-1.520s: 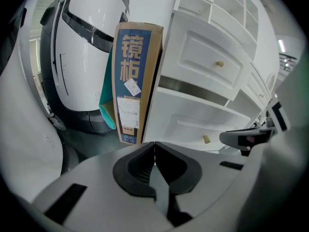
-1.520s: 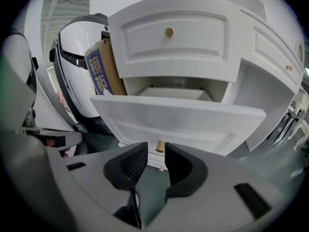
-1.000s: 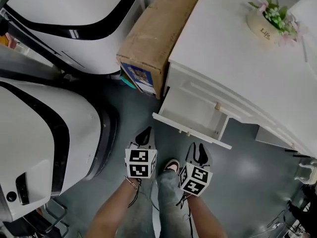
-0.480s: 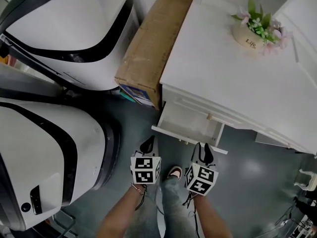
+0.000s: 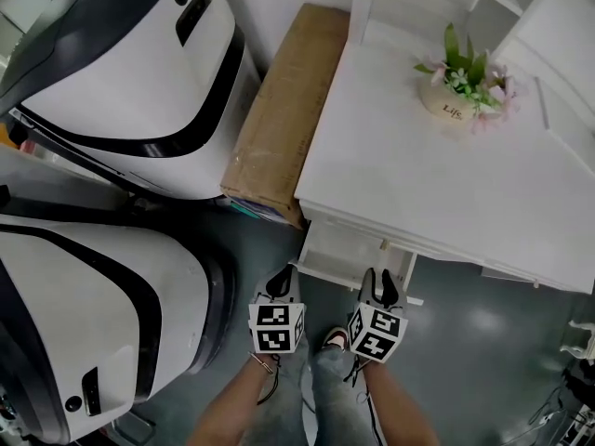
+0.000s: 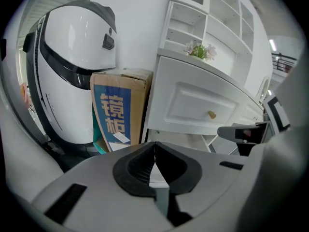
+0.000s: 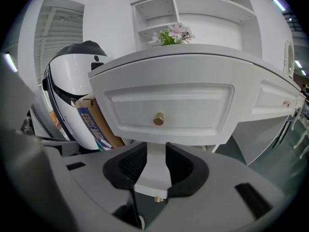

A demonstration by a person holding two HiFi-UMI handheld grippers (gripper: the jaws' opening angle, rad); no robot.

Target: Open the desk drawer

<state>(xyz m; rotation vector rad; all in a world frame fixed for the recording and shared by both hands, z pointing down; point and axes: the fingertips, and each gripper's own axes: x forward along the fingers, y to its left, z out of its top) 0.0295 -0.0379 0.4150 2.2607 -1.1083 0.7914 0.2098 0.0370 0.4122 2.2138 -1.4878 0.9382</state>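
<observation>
Grey floor [image 5: 474, 342] of a workroom, seen from above, with a white bench [image 5: 446, 184] along the upper right.

Item one, right hand-held gripper [image 7: 156, 149]: jaws spread, having just been opening, pinching nothing. Through the gap shows a strip of the pulled-out desk drawer [image 5: 349, 247], with a small brass knob [image 7: 155, 198] at its near edge.

Item two, left hand-held gripper [image 6: 154, 144]: jaw tips pressed together, nothing held.

Both hover side by side just in front of the drawer's front rail, marker cubes [image 5: 276, 328] uppermost, each carried on one of two bare forearms [image 5: 228, 407].

Desk drawer: open, drawn out toward the person from under the bench's left end. Above it, under the benchtop, a panelled front [image 7: 193, 105] with a round brass knob [image 7: 158, 119].

Between the forearms, a leg in jeans [image 5: 330, 388] and a shoe [image 5: 335, 339]. Just beside the bench's left end, a long cardboard box [image 5: 284, 110] with a blue label bearing Chinese characters. Further left, two large white machine housings [image 5: 130, 72] with black bands.

On the benchtop, near the back, a small pot of pink flowers [image 5: 453, 110]. Behind it, white shelving [image 7: 164, 13].
</observation>
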